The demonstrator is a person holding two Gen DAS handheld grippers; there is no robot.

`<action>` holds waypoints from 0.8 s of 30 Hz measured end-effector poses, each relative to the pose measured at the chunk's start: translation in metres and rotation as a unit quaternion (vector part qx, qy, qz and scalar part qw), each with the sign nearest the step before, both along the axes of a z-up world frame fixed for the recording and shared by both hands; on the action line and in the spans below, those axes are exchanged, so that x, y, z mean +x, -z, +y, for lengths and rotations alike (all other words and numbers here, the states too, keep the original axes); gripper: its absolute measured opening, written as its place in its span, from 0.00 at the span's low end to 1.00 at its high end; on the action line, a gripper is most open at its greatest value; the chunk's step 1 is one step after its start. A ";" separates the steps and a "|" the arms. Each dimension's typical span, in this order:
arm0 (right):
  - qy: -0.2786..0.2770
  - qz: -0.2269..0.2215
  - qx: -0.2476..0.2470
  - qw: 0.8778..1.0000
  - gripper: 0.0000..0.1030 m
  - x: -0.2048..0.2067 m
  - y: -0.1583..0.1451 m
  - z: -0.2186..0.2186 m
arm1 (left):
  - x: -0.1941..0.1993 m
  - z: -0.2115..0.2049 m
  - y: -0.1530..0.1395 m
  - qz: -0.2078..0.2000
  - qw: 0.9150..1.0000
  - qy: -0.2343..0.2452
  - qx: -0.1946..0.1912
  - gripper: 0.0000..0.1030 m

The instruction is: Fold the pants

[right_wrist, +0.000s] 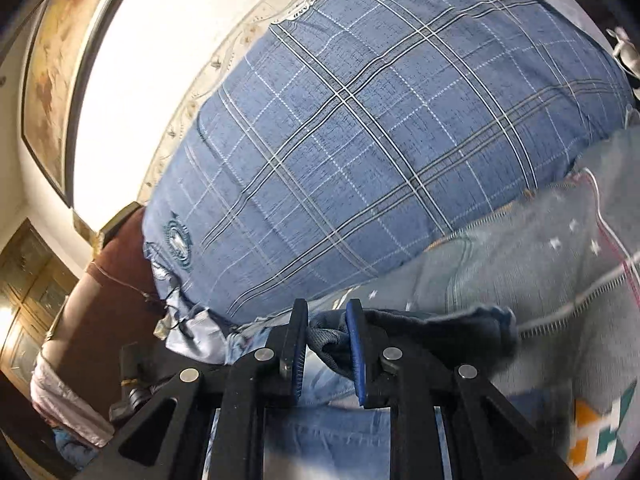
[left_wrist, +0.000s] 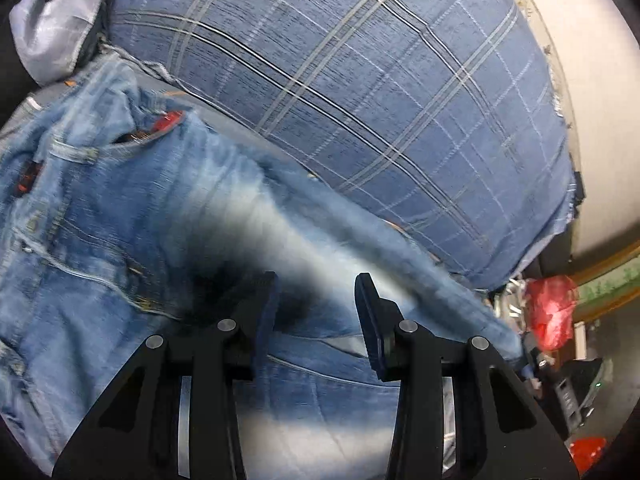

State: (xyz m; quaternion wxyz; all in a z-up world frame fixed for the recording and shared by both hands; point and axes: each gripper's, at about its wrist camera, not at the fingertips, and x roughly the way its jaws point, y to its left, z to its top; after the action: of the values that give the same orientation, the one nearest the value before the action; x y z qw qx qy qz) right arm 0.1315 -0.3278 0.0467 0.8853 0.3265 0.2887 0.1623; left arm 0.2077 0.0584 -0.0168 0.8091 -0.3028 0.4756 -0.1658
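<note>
Along the near edge of the plaid cover (left_wrist: 360, 92), the jeans (left_wrist: 120, 220) lie spread, waistband and pockets toward the left of the left wrist view and one leg running off to the lower right, where it ends near a red bag (left_wrist: 550, 308). Over the jeans, the left gripper (left_wrist: 316, 292) hangs with its fingers set well apart; denim shows in the gap between them, and neither pad can be seen pressing cloth, though blur hides whether the tips touch the fabric below. A dark shadow falls on the denim just left of the left finger (left_wrist: 262, 308). At the far left corner of that view a grey cloth (left_wrist: 52, 28) sits bunched against the cover. On the right wrist view, the right gripper (right_wrist: 327, 316) has its fingers drawn narrow, and a bunched fold of jeans (right_wrist: 440, 328) is pinched between the blue pads (right_wrist: 356, 344), the dark denim bulging out to the right of the right finger. Paler denim lies beneath the gripper body. Beside that fold, to the right, a grey blanket (right_wrist: 540, 264) with small white stars and a coloured patch overlaps the cover's (right_wrist: 360, 140) near edge. Beyond the cover's left edge stand a brown surface (right_wrist: 100, 300) and a white wall (right_wrist: 160, 40).
</note>
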 end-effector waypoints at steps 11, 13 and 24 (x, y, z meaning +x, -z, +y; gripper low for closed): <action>-0.040 -0.021 0.025 0.999 0.18 -0.013 -0.004 0.005 | 0.066 -0.038 0.015 0.054 0.995 0.010 -0.083 0.36; -0.050 -0.011 0.028 0.998 0.18 -0.019 0.003 0.008 | 0.076 -0.049 0.017 0.054 0.997 0.009 -0.055 0.36; -0.032 0.017 0.028 0.999 0.18 -0.030 0.016 0.002 | 0.061 -0.039 0.026 0.106 0.991 0.006 -0.077 0.36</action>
State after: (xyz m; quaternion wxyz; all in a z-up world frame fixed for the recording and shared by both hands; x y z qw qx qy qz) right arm 0.1014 -0.3258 0.0305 0.8652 0.3444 0.3090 0.1935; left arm 0.2690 0.0193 -0.0430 0.7276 -0.3766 0.5464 -0.1739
